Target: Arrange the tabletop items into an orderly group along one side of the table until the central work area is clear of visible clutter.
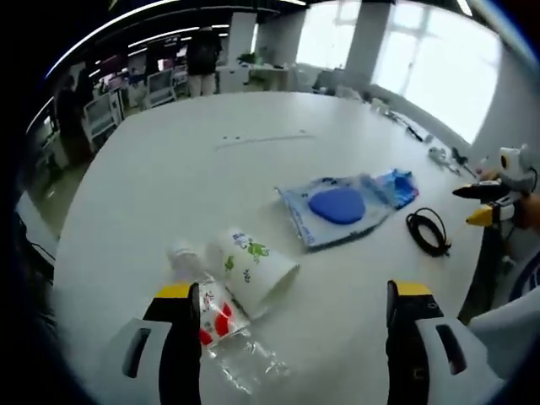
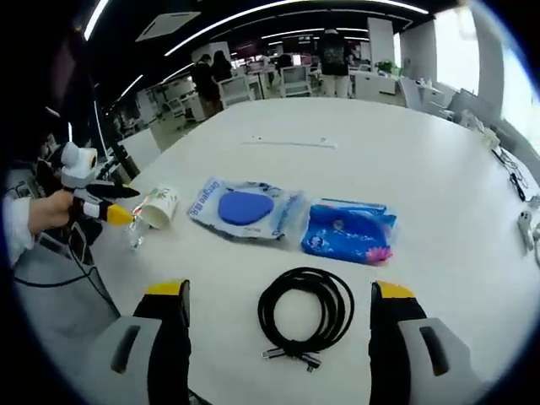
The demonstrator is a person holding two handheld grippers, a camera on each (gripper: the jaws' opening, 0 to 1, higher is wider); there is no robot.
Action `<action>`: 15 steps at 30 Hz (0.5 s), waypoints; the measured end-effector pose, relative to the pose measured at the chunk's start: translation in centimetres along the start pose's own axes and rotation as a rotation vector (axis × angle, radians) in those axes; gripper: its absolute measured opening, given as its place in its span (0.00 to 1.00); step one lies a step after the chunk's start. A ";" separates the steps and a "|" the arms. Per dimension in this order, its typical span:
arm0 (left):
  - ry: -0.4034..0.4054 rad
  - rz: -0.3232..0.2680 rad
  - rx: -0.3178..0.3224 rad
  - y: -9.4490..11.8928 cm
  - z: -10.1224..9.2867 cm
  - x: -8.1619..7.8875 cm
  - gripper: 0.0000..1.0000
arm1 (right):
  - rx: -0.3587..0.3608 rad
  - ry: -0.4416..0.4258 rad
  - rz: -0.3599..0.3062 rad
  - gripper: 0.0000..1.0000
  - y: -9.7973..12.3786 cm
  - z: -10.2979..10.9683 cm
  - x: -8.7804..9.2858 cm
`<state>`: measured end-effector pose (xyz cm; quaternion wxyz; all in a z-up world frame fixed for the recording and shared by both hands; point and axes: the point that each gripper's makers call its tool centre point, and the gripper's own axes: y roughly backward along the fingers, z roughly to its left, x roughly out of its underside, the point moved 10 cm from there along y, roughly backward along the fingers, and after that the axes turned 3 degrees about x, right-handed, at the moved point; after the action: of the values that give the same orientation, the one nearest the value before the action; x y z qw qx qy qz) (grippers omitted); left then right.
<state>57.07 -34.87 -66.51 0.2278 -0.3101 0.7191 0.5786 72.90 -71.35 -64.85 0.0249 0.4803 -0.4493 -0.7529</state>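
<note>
While the left gripper [image 1: 295, 337] hangs with jaws spread and empty, its view has a printed paper cup [image 1: 253, 268] on its side touching a clear plastic bottle [image 1: 221, 325] just ahead, a blue-pad packet [image 1: 333, 209] farther right, and a coiled black cable [image 1: 428, 230] beyond.

From the right gripper view, the right gripper [image 2: 278, 337], also spread and holding nothing, faces that cable [image 2: 305, 310], with the packet [image 2: 245, 207] and a blue wipes pack [image 2: 349, 229] beyond it. Judging by this scatter, grouping has barely begun.

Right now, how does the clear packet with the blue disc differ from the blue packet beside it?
The clear packet is see-through and shows a round blue disc inside; the blue packet is opaque with printed colours. The clear packet lies nearer the paper cup, the blue packet farther from it. Both lie flat on the white table.
</note>
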 end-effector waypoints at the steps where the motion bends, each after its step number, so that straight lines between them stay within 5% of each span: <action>1: 0.010 0.001 0.018 -0.1 -0.2 0.4 0.89 | 0.000 -0.007 0.003 0.86 0.0 -0.2 0.3; 15: -0.018 0.014 0.027 0.1 -0.5 1.0 0.87 | -0.011 -0.047 0.047 0.83 0.4 0.6 2.5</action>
<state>56.32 -35.58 -67.05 0.2345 -0.2969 0.7269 0.5732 70.96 -72.42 -66.28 0.0348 0.4518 -0.4566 -0.7656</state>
